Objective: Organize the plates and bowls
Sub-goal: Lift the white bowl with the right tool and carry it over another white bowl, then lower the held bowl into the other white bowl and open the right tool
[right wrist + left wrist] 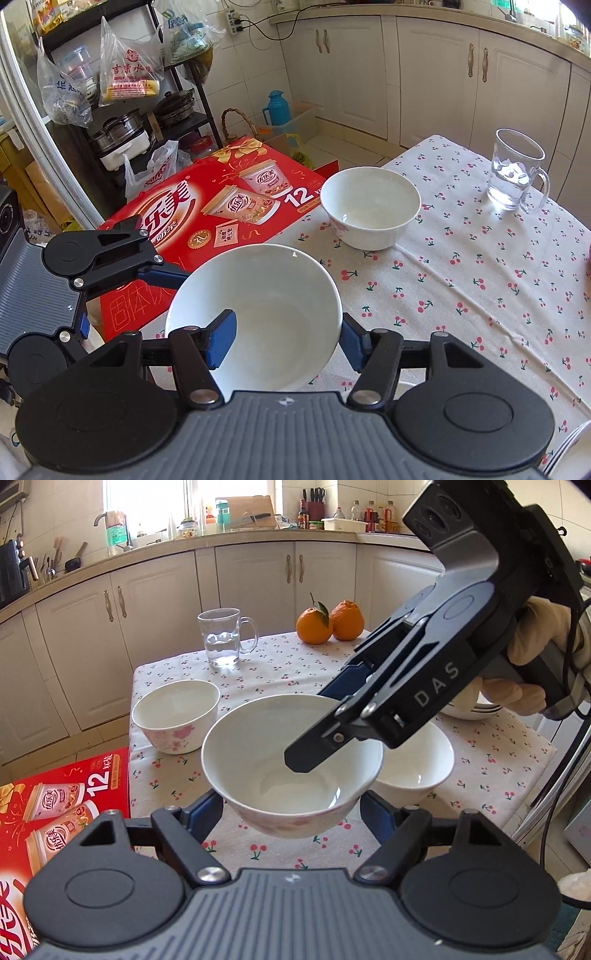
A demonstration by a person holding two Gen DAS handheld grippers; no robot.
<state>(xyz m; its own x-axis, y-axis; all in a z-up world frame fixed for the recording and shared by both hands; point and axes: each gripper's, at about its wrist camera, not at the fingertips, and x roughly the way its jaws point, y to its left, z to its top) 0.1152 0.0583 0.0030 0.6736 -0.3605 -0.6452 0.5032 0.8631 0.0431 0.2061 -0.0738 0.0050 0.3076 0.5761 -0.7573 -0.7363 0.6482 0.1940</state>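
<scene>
A white bowl with pink flowers (291,764) hangs above the cherry-print tablecloth (273,664). My right gripper (325,720) is shut on its rim, one finger inside and one outside; in the right wrist view this bowl (255,314) fills the space between the pads. My left gripper (291,805) is open just below and in front of the bowl, its fingers apart on either side and not touching it. A second flowered bowl (175,716) stands at the table's left, also in the right wrist view (369,206). A third white bowl (417,771) sits behind the held one.
A glass mug with water (223,637) and two oranges (328,622) stand at the table's far side. Stacked dishes (476,710) sit at the right behind my right hand. A red carton (207,221) lies left of the table.
</scene>
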